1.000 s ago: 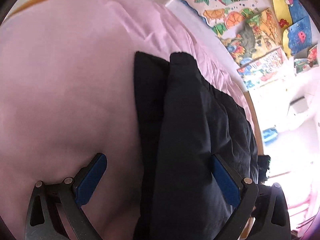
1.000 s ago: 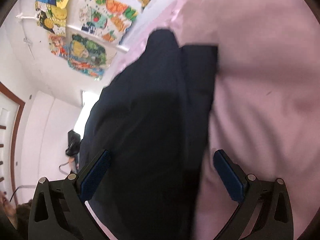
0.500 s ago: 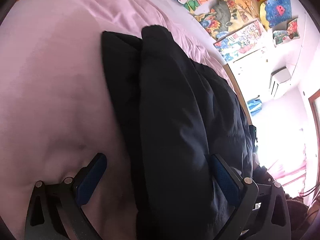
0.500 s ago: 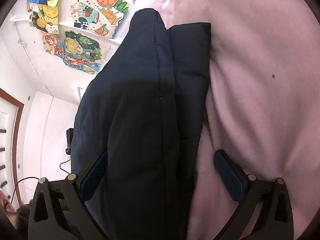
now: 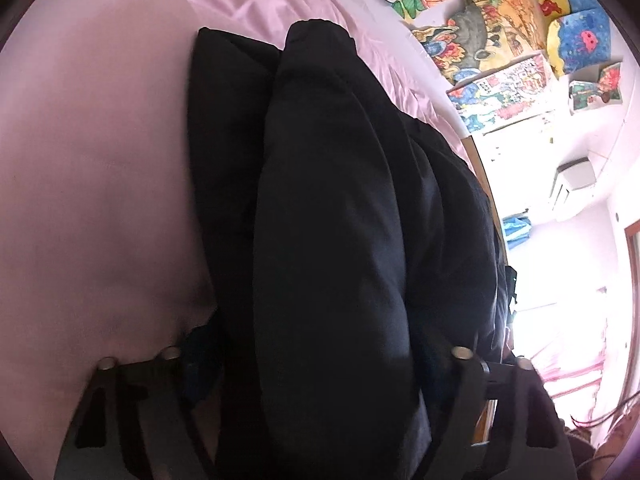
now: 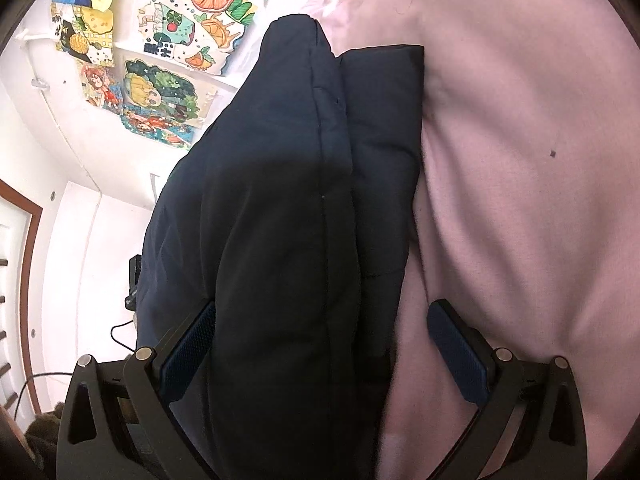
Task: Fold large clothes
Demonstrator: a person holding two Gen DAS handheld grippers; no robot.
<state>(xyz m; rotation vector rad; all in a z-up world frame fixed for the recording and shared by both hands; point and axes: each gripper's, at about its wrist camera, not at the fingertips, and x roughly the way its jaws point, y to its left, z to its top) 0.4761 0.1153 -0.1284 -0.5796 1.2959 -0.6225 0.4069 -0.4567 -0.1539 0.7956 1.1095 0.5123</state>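
Observation:
A thick dark navy padded garment (image 5: pixel 340 220) lies folded in a long bundle on a pink bedsheet (image 5: pixel 92 160). It also shows in the right wrist view (image 6: pixel 288 208). My left gripper (image 5: pixel 320 356) straddles the near end of the bundle; its fingers are spread, and the garment covers most of the blue pads. My right gripper (image 6: pixel 320 344) also straddles the garment's near end with its jaws wide open; the left pad (image 6: pixel 188 348) touches the fabric and the right pad (image 6: pixel 456 356) is over the sheet.
The pink sheet (image 6: pixel 520 160) spreads wide beside the garment. Colourful drawings (image 5: pixel 500 40) hang on the white wall behind the bed, also in the right wrist view (image 6: pixel 168 52). An air conditioner (image 5: pixel 572 180) is on the far wall.
Both grippers have moved forward onto the garment's near end. The bundle now fills the gap between each pair of fingers, and the left gripper's pads have sunk into the fabric.

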